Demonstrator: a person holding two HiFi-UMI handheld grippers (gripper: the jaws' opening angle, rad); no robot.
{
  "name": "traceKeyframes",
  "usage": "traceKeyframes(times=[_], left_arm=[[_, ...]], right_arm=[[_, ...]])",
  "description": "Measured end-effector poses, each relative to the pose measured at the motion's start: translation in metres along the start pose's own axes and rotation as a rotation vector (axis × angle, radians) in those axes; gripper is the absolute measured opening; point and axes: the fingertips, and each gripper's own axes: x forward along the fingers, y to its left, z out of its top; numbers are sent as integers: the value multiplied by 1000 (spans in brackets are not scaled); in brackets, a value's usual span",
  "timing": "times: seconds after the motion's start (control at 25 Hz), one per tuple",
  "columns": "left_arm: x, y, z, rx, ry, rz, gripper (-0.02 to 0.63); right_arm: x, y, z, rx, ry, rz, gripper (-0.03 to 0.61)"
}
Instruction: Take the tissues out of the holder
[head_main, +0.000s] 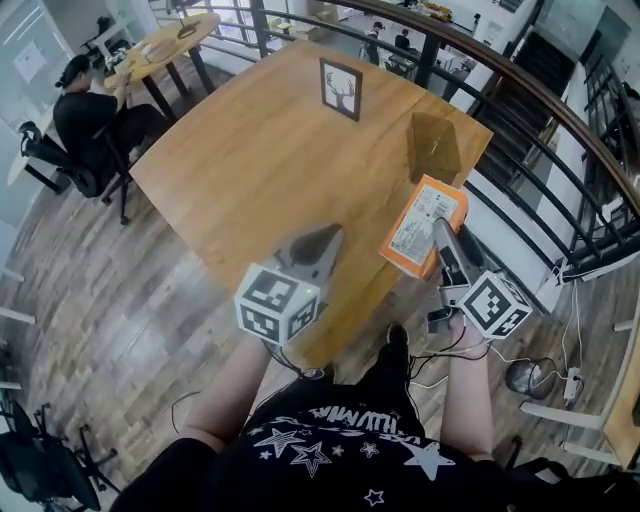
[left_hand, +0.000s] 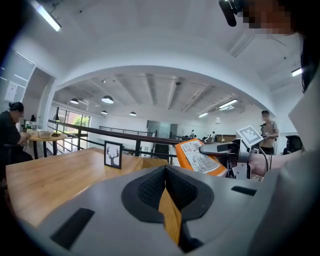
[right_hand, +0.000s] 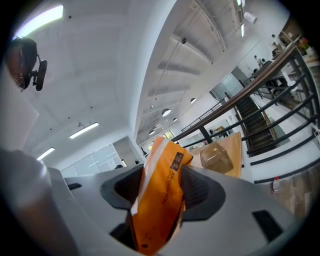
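Observation:
An orange tissue pack hangs in the air over the table's right corner, tilted, with my right gripper shut on its near end. In the right gripper view the pack fills the gap between both pads. The clear, brown-tinted holder stands behind it on the wooden table with nothing inside, also visible past the pack as the holder. My left gripper hovers over the table's near edge, shut, with nothing between its jaws. From the left gripper view the pack and the right gripper show to the right.
A framed deer picture stands upright at the table's far side. A railing runs behind and right of the table. A person sits at a round table far left. Cables and a power strip lie on the floor at right.

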Motion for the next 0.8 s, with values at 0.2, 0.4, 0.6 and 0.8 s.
traceKeyframes(times=[0.2,0.4,0.6,0.8], left_arm=[[-24,-11,-6,-13,2,-49,12],[-22,-24,-6,-18,1,-82,12],[-16,-51,-1,-11,-9,-77,12],[-29,-84,2,12,3,-56,12]], right_arm=[[-32,15,-20,67,-15,-49,235],[-56,21,-18,69,-27,-64,235],[-82,13,-11,76,-33,-49,235],[-101,15,-9,100,-21,4,235]])
